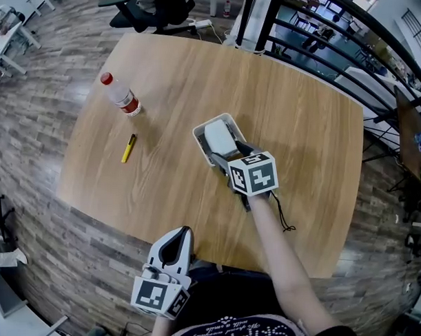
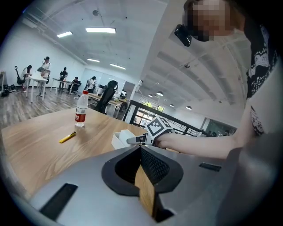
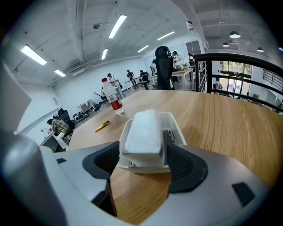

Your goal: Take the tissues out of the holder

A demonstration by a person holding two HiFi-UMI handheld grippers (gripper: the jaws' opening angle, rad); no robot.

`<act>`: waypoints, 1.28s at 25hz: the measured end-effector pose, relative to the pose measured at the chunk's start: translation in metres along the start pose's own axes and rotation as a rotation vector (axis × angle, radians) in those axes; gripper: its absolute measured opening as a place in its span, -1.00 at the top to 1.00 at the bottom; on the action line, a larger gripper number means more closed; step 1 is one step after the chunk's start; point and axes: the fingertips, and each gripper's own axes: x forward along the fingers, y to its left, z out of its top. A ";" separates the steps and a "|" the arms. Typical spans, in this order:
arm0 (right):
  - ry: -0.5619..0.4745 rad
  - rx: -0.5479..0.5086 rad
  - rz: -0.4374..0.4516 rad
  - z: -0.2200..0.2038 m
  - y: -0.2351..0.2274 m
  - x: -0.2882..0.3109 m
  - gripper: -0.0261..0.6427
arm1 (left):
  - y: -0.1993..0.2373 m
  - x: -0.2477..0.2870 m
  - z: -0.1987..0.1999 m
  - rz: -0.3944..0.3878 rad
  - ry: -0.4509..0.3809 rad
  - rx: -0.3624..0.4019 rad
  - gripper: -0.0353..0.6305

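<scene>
On the wooden table, toward its far left corner, a clear water bottle with a red cap and red label lies tilted. A yellow pen lies nearer me, a little apart from it. Both sit well apart from the work area, to the left of it. Beyond the table's far edge I note a black office chair and, to the right, a dark railing. A thin black cord trails on the tabletop beside my right forearm. The tissue pack is a pale, soft-edged rectangular block, plain white with no print that I can make out. It stands on its long edge and rises above the rim. It sits inside the holder, a white rounded tub near the table's centre, and fills most of the tub's width. A small grey fitting shows in the space to the pack's right. My right gripper is at the holder's near end. Its fingers are spread wide, one on each side of the holder and pack, with no squeeze evident. My left gripper hangs at the near table edge, well apart from the holder, fingers closed together on nothing.
</scene>
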 end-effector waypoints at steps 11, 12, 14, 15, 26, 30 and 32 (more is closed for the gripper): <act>0.042 -0.075 -0.110 -0.001 -0.010 0.019 -0.02 | 0.014 -0.002 -0.002 0.005 0.013 -0.020 0.88; 0.042 -0.082 -0.113 -0.001 -0.010 0.019 -0.02 | 0.015 -0.002 -0.002 0.003 0.013 -0.019 0.88; 0.051 -0.107 -0.117 -0.003 -0.010 0.019 -0.02 | 0.017 -0.003 -0.001 0.000 0.011 -0.017 0.88; 0.056 -0.118 -0.118 -0.003 -0.010 0.019 -0.02 | 0.018 -0.003 -0.001 -0.001 0.010 -0.017 0.88; -0.008 -0.097 -0.123 0.006 -0.008 -0.003 0.13 | 0.025 -0.007 0.001 -0.012 0.012 -0.021 0.88; -0.049 -0.086 -0.111 0.008 -0.004 -0.010 0.13 | 0.026 -0.009 0.001 -0.018 0.012 -0.022 0.88; -0.054 -0.086 -0.105 0.004 -0.004 -0.008 0.13 | 0.025 -0.009 -0.002 -0.023 0.020 -0.023 0.88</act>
